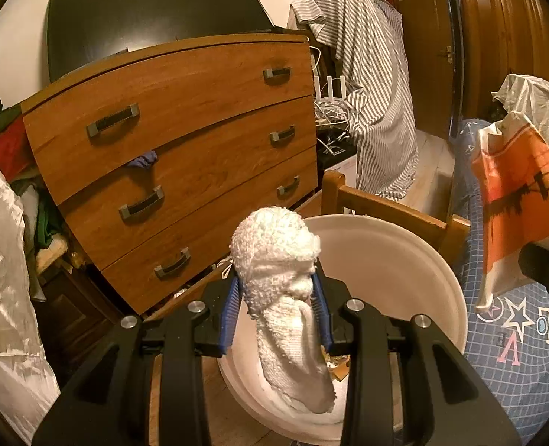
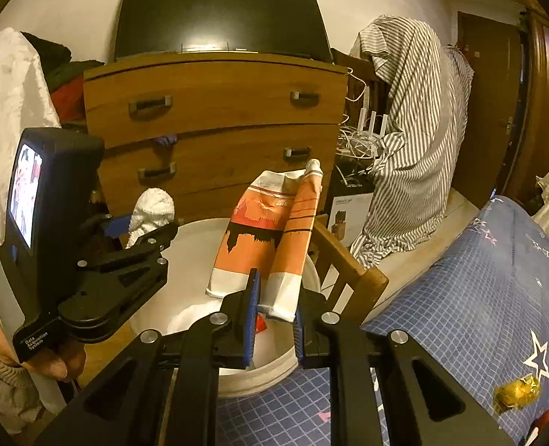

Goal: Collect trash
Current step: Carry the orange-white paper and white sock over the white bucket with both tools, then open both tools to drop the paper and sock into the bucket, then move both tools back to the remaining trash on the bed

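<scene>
My left gripper point(image 1: 277, 293) is shut on a crumpled white paper towel point(image 1: 278, 256) and holds it over the white bucket point(image 1: 404, 260). The towel hangs down into the bucket's mouth. My right gripper point(image 2: 276, 310) is shut on an orange and white plastic bag point(image 2: 270, 238) and holds it upright over the same bucket point(image 2: 185, 260). The left gripper with its towel point(image 2: 152, 212) shows at the left of the right wrist view. The bag point(image 1: 516, 200) hangs at the right of the left wrist view.
A wooden chest of drawers point(image 1: 185, 141) stands behind the bucket, with a dark TV point(image 2: 218, 15) on top. A wooden bed frame point(image 2: 352, 267) and blue checked bedding point(image 2: 478, 297) lie right. A gold wrapper point(image 2: 516, 390) lies on the bedding. A striped shirt point(image 2: 415, 130) hangs behind.
</scene>
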Demonstrator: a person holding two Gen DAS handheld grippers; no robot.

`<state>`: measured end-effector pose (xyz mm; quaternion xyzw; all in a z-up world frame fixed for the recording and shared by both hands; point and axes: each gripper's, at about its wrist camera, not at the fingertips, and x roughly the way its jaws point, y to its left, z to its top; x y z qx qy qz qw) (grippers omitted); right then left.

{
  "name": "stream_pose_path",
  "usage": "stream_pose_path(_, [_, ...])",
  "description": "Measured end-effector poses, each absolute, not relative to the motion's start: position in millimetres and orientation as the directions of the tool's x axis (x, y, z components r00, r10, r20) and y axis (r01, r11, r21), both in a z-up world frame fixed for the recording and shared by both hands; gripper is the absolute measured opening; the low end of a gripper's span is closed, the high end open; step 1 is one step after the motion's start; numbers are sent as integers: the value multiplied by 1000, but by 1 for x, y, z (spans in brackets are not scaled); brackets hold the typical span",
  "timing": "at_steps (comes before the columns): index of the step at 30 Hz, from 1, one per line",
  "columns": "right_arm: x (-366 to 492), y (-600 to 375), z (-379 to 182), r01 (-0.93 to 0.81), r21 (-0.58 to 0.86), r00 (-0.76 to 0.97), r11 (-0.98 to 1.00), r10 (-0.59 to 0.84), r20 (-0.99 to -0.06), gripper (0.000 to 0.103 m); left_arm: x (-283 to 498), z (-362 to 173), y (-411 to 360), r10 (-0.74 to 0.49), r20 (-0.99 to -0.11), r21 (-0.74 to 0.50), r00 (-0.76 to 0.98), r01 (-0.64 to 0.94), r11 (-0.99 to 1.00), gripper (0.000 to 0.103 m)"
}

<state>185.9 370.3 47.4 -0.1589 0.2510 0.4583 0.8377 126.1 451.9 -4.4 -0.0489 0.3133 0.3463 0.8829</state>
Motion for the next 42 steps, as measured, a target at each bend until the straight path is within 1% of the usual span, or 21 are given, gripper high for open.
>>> stream_pose_path(17, [190, 386, 35, -867, -55, 427, 495, 682, -594, 17, 131, -14, 462, 579, -602, 131, 550, -648, 751, 33])
stream_pose_path(19, [192, 390, 33, -873, -54, 414, 484, 681, -604, 29, 132, -14, 464, 579, -603, 127, 548, -651, 748, 36])
stream_pose_path(20, [194, 392, 32, -872, -56, 416, 487, 675, -609, 35, 135, -16, 465, 580, -608, 131, 542, -652, 747, 43])
stream_pose_path(22, [197, 393, 29, -869, -52, 417, 491, 672, -612, 35, 137, -18, 464, 567, -616, 133, 547, -637, 759, 52])
stream_pose_path(24, [202, 390, 27, -864, -40, 419, 503, 671, -612, 35, 139, -19, 460, 571, -611, 152, 549, -626, 765, 58])
stream_pose_path(25, [203, 388, 27, -861, -38, 422, 507, 670, -611, 35, 139, -20, 459, 573, -609, 157, 549, -625, 765, 59])
stream_pose_path(35, [212, 369, 28, -837, -20, 452, 547, 669, -590, 35, 139, -21, 457, 580, -609, 151, 541, -639, 754, 59])
stream_pose_path(42, [210, 326, 33, -786, -12, 531, 618, 664, -526, 35, 135, -15, 438, 576, -597, 119, 558, -649, 752, 59])
